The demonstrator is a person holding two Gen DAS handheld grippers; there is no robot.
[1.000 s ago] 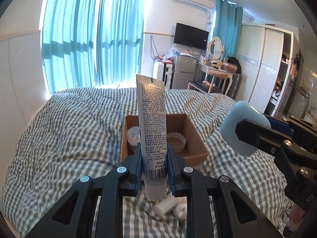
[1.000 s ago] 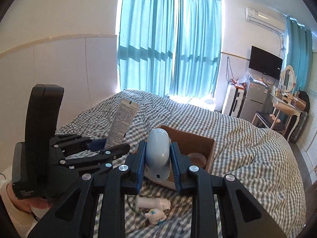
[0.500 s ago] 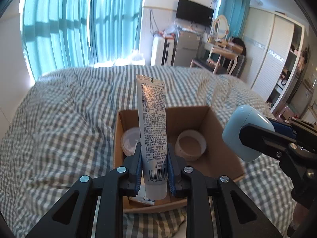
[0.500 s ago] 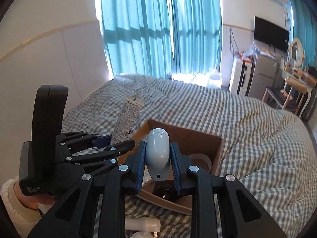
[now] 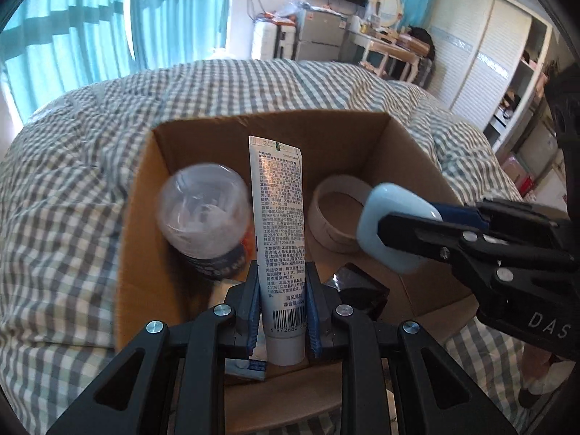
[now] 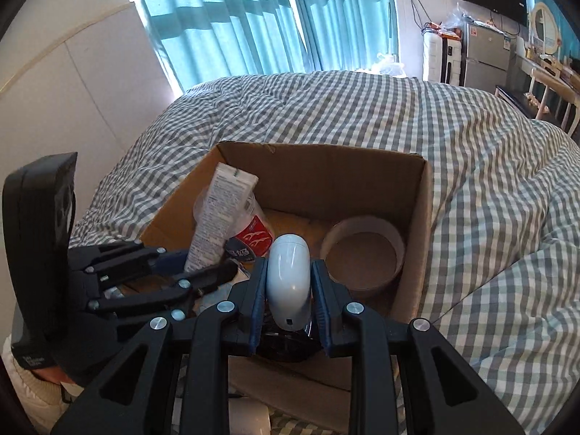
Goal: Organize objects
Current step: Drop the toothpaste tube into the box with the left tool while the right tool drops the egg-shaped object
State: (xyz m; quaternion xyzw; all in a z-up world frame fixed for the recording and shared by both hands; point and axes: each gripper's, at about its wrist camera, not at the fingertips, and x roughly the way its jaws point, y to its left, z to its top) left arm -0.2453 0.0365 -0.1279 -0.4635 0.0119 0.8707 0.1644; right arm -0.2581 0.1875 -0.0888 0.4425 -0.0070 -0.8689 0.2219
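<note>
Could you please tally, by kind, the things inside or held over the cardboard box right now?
Tubes: 1, the white tube in the left gripper.
Pale blue devices: 1, the blue device in the right gripper.
Plastic bottles: 1, the bottle.
Tape rolls: 1, the tape roll.
Dark objects: 1, the black item.
Total: 5, in the cardboard box.

Clear plastic bottle with a dark label is blurred in the left wrist view; label print unreadable there, and its lower end is hidden behind the white printed tube. Tube's cap end is hidden between the left gripper pads. Black glossy object under the pale blue rounded case is mostly covered, identity unclear. Flat blue-and-white packet is largely hidden by gripper parts. Brown cardboard box near wall is blocked by both grippers. Small print on tube too fine to read.
</note>
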